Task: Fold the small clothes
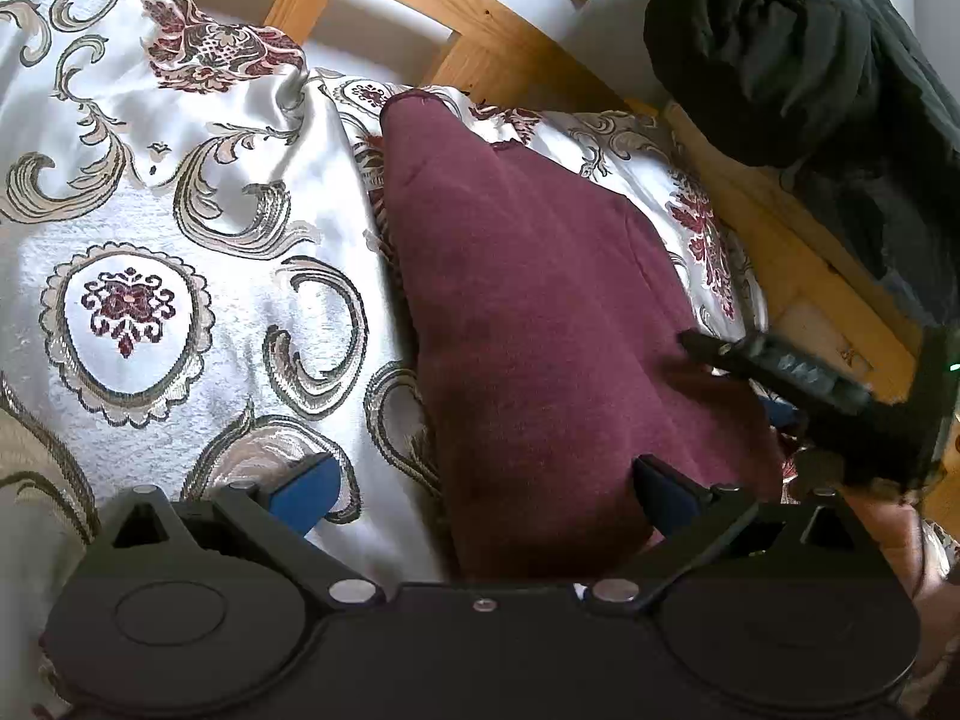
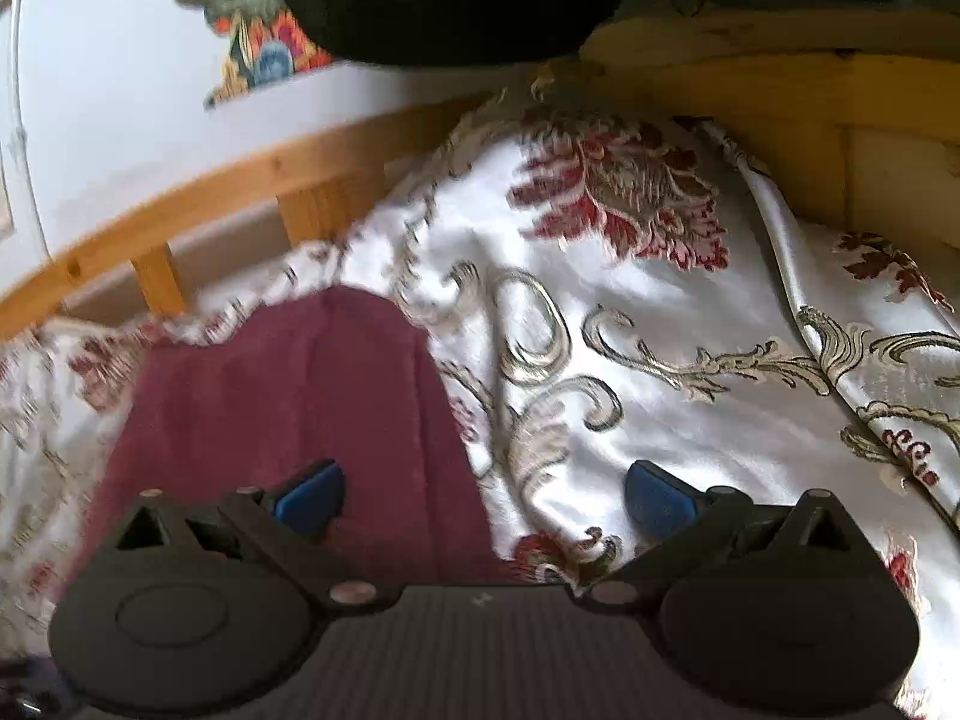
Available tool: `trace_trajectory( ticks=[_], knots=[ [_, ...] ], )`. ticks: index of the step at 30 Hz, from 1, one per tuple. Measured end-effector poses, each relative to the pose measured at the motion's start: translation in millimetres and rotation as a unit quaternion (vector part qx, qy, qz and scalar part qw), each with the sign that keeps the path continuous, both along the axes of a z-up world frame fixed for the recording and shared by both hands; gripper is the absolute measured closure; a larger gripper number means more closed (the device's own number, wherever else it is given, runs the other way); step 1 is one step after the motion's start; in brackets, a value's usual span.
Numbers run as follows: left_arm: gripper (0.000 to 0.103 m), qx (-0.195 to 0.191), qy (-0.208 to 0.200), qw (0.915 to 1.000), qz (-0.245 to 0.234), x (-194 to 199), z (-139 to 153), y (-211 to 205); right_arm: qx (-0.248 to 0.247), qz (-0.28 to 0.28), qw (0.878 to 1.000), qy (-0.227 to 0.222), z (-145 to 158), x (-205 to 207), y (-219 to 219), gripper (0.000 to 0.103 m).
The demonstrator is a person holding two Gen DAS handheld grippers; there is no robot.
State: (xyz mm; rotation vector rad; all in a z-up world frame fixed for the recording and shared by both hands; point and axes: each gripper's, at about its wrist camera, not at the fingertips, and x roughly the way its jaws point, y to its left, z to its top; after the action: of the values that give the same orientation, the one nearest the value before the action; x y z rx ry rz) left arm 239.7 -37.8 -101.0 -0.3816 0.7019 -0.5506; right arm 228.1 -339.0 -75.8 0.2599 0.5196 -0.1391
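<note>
A maroon garment (image 1: 528,312) lies folded into a long narrow shape on the patterned bedspread (image 1: 180,192). My left gripper (image 1: 486,492) is open just above its near end, with its right blue pad over the cloth and its left pad over the bedspread. The right gripper (image 1: 780,372) shows at the garment's right edge. In the right wrist view the garment (image 2: 288,396) lies at lower left. My right gripper (image 2: 486,495) is open, with its left pad over the cloth and its right pad over the bedspread (image 2: 660,330).
A wooden bed frame (image 1: 480,42) runs along the far side and the right side (image 2: 750,90). A dark green garment (image 1: 792,60) hangs over the frame at the right. A white wall with a colourful cloth (image 2: 240,36) stands behind the bed.
</note>
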Motion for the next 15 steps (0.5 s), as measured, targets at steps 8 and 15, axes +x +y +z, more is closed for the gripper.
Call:
trace_trajectory(
  ticks=[8, 15],
  knots=[
    [0.0, 0.002, -0.001, 1.0, 0.0, 0, 0, -1, -0.02, -0.004, 0.999, -0.044, -17, -15, 8, 0.001],
    [0.001, 0.002, -0.006, 1.0, 0.0, 0, -1, -1, -0.011, -0.001, 0.999, -0.053, -18, -18, 5, 0.001]
  ],
)
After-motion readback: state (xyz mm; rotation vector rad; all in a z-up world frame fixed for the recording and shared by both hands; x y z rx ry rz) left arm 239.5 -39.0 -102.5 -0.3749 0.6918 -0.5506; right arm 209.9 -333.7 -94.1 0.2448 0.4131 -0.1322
